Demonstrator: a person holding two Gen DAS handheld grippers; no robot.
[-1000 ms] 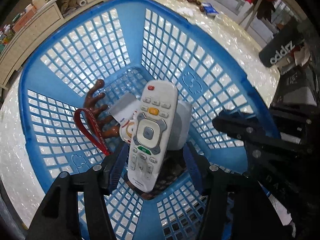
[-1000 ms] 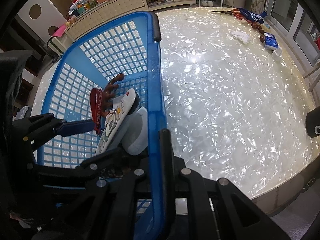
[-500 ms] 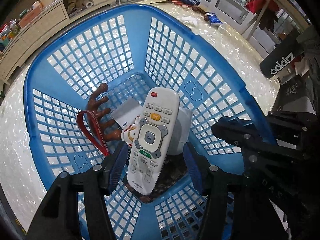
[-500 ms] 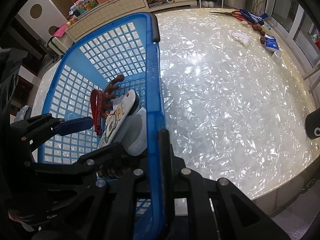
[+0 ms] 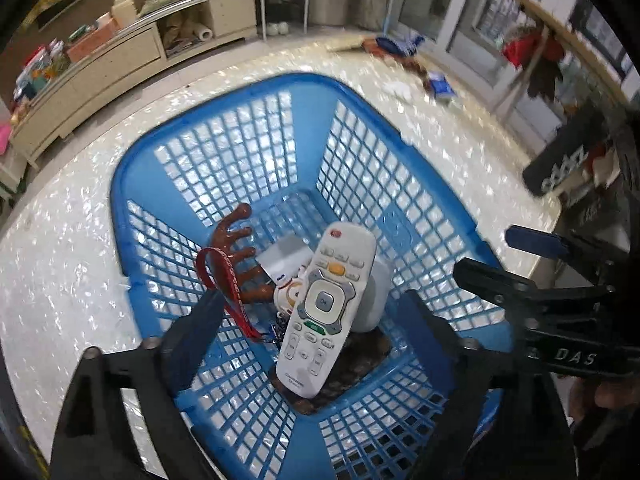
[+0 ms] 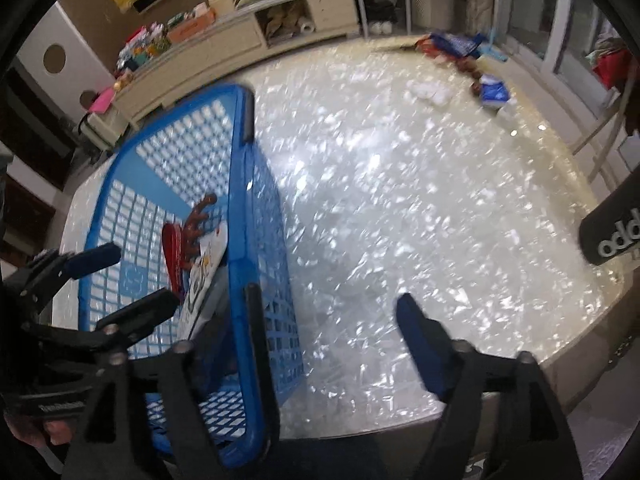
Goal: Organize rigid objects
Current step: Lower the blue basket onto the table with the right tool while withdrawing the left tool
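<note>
A blue lattice basket (image 5: 120,184) stands on the shiny white table. In it a white remote (image 5: 328,300) leans on a pale grey box (image 5: 376,300), beside a brown antler piece (image 5: 236,236), a red lanyard (image 5: 224,276) and a small white figure (image 5: 288,290). My left gripper (image 5: 310,300) hovers above the remote, jaws opening wide, pads clear of it. My right gripper (image 6: 328,296) is at the basket's right rim (image 6: 240,200), jaws opening, its left finger in front of the outer wall and nothing pressed between the pads. Each gripper shows in the other's view: the right gripper (image 5: 488,252), the left gripper (image 6: 144,274).
White table surface (image 6: 400,220) stretches to the right of the basket. Blue packets (image 6: 494,94) and small clutter lie at its far edge. A black object with white letters (image 6: 612,236) juts in at the right. A low cabinet (image 5: 120,64) stands behind the table.
My right gripper let go of the basket's rim and spread wide. My left gripper's jaws widened and drew up and back from the remote, which stays in the basket.
</note>
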